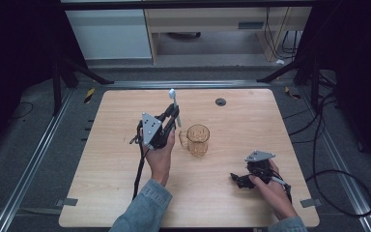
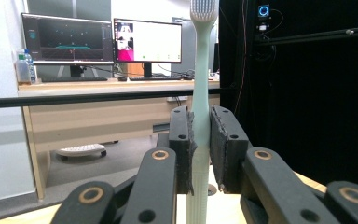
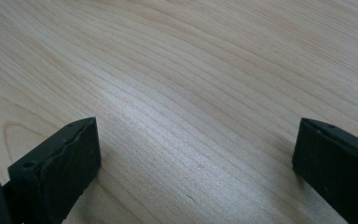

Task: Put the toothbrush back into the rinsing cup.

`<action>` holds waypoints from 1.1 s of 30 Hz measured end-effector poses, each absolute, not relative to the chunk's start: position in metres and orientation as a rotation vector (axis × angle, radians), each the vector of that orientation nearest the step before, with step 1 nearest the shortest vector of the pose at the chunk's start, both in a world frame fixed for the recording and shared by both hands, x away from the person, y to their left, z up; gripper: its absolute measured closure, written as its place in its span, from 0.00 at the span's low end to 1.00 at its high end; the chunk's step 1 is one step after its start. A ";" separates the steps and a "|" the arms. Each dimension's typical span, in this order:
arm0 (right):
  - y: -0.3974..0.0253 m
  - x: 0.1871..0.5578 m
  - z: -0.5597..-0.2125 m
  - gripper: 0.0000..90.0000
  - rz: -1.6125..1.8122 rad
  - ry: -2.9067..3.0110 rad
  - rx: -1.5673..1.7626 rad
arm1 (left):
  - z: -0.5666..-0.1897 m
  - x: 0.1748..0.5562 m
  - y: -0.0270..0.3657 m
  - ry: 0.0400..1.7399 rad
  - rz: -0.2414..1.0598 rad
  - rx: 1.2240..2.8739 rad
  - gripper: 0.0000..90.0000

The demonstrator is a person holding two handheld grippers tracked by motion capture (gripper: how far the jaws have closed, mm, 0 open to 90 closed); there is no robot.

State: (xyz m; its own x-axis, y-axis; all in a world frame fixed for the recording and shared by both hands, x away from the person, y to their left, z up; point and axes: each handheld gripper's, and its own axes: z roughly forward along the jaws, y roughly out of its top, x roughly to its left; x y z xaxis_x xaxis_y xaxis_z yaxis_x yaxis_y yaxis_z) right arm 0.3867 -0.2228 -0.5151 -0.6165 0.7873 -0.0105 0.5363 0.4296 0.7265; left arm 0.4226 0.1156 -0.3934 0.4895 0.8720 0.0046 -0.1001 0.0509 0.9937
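Left gripper (image 1: 174,114) is clamped on a pale green toothbrush (image 1: 174,102), handle pinched between the two pads roughly mid-length, bristle head uppermost and shaft close to vertical (in the left gripper view the toothbrush (image 2: 200,116) runs straight up between the jaws, head near the top edge). The upright hold reads as deliberate: handle end down, so it can be lowered end-first into a vessel rather than laid flat. The brush is in the air over the wooden table (image 1: 125,193), just left of and slightly behind the amber glass mug (image 1: 197,139), not yet above its mouth. The mug stands upright near the table's centre, handle turned toward the left gripper; its ribbed wall is see-through and the inside looks empty, though a little liquid at the bottom cannot be ruled out. Right gripper (image 1: 236,179) rests low on the table near the front right, well apart from the mug, jaws spread wide with nothing between them; in the right gripper view bare wood grain lies between the two pads (image 3: 70,158). Judgement: the step in hand is carrying the brush across to the mug; the right gripper is parked out of the way, not steadying the mug, so a light mug could shift if the handle strikes the rim.
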 end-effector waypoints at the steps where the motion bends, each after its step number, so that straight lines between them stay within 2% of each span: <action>1: -0.223 0.387 -0.515 0.01 1.001 2.340 1.134 | -0.395 0.423 0.115 0.766 0.859 1.312 0.88; 33: -0.223 0.387 -0.515 0.01 1.001 2.343 1.130 | -0.426 0.431 0.107 0.806 0.808 1.354 0.88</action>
State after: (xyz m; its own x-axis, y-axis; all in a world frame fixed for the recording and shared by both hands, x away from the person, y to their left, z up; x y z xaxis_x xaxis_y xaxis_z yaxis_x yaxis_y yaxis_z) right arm 0.3865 -0.2225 -0.5151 -0.6194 0.7850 -0.0098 0.5355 0.4317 0.7259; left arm 0.4309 0.1068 -0.4257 0.5022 0.8643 -0.0282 -0.0294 0.0496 0.9983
